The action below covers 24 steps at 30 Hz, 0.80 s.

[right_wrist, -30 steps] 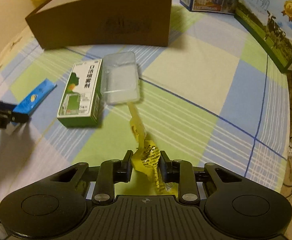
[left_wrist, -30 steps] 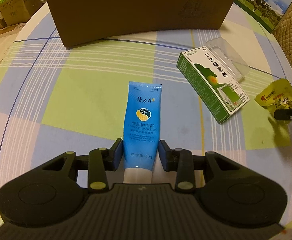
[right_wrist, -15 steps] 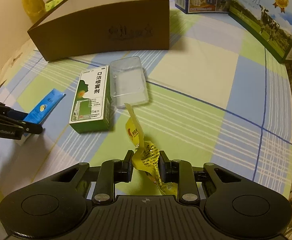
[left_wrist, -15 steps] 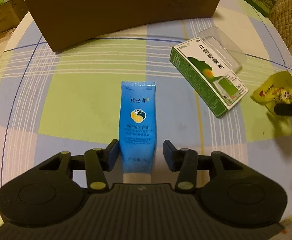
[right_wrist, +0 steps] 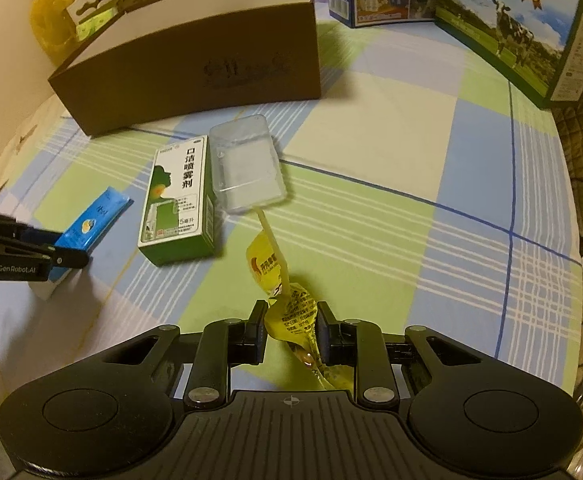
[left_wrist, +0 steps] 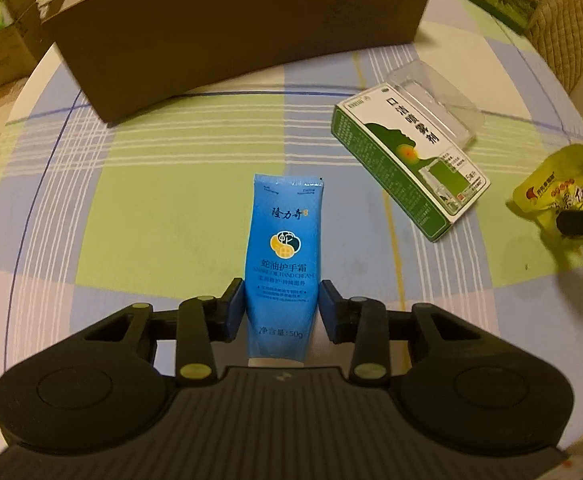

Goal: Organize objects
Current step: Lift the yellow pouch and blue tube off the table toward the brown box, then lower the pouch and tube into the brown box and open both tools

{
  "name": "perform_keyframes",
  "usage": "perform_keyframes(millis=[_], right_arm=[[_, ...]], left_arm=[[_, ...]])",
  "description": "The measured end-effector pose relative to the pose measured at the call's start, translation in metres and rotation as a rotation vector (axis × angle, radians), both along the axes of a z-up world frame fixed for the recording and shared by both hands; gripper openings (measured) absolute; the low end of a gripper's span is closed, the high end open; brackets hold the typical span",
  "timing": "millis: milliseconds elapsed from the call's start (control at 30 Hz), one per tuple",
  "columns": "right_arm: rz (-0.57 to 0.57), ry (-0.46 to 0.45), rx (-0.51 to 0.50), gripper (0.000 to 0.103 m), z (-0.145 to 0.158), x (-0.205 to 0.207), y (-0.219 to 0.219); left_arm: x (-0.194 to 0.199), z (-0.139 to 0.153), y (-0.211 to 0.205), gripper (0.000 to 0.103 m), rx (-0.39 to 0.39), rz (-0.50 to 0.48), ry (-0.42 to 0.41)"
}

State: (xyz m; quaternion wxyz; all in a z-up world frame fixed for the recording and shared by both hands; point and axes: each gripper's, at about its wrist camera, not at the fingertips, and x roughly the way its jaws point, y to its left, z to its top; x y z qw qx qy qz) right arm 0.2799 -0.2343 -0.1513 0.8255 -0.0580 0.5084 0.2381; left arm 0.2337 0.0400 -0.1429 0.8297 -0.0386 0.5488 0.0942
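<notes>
A blue hand cream tube lies on the checked tablecloth, cap end towards me. My left gripper straddles its lower part; the jaws are closing and both blue pads touch the tube's sides. My right gripper is shut on a crumpled yellow snack pouch held just above the cloth. In the left wrist view the pouch shows at the far right. In the right wrist view the tube shows at the left.
A green and white spray box lies between the two grippers, with a clear plastic tray beside it. A long brown cardboard box stands behind them. Printed milk cartons line the far right edge.
The left jaws spread apart from the tube half a second ago and have come back in against it. The right gripper keeps its hold on the pouch and has rolled slightly.
</notes>
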Motion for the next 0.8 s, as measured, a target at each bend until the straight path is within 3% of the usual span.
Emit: perform_keyframes(millis=[433,800], right_arm=[[-0.007,-0.032,0.081,0.020,0.020,0.003,0.006],[0.036,-0.065,0.182,0.020,0.049,0.026,0.027]], left_arm=[[-0.021,0.035,0.018,0.034,-0.014,0.047,-0.084],[-0.012,0.079,0.031,0.034,-0.007,0.069,-0.192]])
